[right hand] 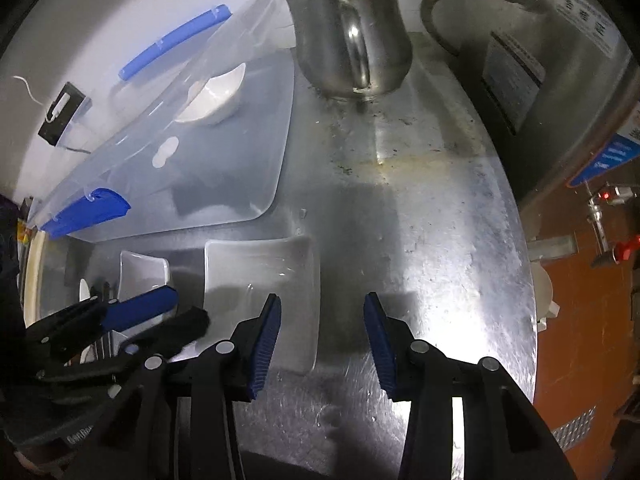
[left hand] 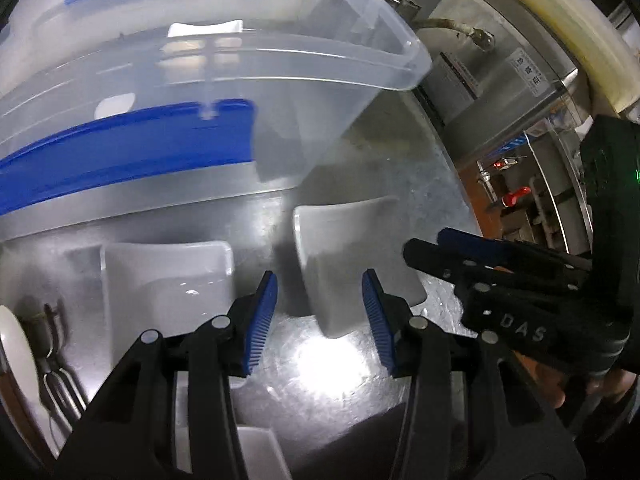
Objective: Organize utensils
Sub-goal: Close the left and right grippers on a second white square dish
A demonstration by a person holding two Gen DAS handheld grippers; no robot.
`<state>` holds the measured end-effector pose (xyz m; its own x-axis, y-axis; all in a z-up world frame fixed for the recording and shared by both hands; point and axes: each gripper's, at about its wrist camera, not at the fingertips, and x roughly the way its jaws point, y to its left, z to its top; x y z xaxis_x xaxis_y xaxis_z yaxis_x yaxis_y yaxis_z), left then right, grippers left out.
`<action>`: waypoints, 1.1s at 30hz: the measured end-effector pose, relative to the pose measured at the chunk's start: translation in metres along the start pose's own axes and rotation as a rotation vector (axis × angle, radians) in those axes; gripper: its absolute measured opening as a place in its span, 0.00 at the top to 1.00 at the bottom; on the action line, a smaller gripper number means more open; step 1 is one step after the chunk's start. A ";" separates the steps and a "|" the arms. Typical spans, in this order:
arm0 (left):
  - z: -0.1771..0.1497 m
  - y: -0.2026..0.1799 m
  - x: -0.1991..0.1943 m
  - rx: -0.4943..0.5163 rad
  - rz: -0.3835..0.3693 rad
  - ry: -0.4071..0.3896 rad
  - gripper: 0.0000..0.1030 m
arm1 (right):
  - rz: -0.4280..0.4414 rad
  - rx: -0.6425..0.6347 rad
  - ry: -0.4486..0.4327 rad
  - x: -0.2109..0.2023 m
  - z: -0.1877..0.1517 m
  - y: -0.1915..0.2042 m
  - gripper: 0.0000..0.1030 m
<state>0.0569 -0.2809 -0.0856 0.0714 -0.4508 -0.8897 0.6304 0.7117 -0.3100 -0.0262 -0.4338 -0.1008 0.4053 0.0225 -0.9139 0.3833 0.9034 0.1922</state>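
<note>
My left gripper [left hand: 320,320] is open and empty above the steel table [left hand: 340,360]. Two white square dishes lie ahead of it: one on the left [left hand: 168,292] and one on the right [left hand: 352,264]. Forks [left hand: 56,364] lie at the far left beside a white plate [left hand: 16,364]. A clear plastic bin [left hand: 224,80] with blue handles stands behind the dishes. My right gripper [right hand: 322,336] is open and empty beside a white square dish [right hand: 260,280]. A smaller dish [right hand: 142,272] lies further left. A white bowl [right hand: 216,96] sits inside the bin [right hand: 192,140].
A steel teapot [right hand: 348,28] stands at the back of the table [right hand: 420,240]. A large steel urn [right hand: 560,80] with a hose stands at the right. The table's right edge drops to an orange floor [right hand: 580,340]. The right gripper shows in the left wrist view [left hand: 500,272].
</note>
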 end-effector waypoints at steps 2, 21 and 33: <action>-0.004 -0.003 0.004 0.004 0.021 0.000 0.59 | -0.003 0.001 0.006 0.004 0.002 -0.002 0.58; -0.001 -0.001 0.039 -0.013 0.060 0.088 0.77 | 0.034 0.033 0.060 0.028 0.002 -0.015 0.75; -0.001 -0.003 0.052 -0.029 -0.001 0.104 0.89 | 0.078 0.050 0.072 0.036 0.001 -0.016 0.91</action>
<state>0.0574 -0.3059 -0.1309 -0.0106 -0.3942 -0.9190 0.6074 0.7275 -0.3191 -0.0170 -0.4480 -0.1367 0.3759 0.1242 -0.9183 0.3943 0.8753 0.2798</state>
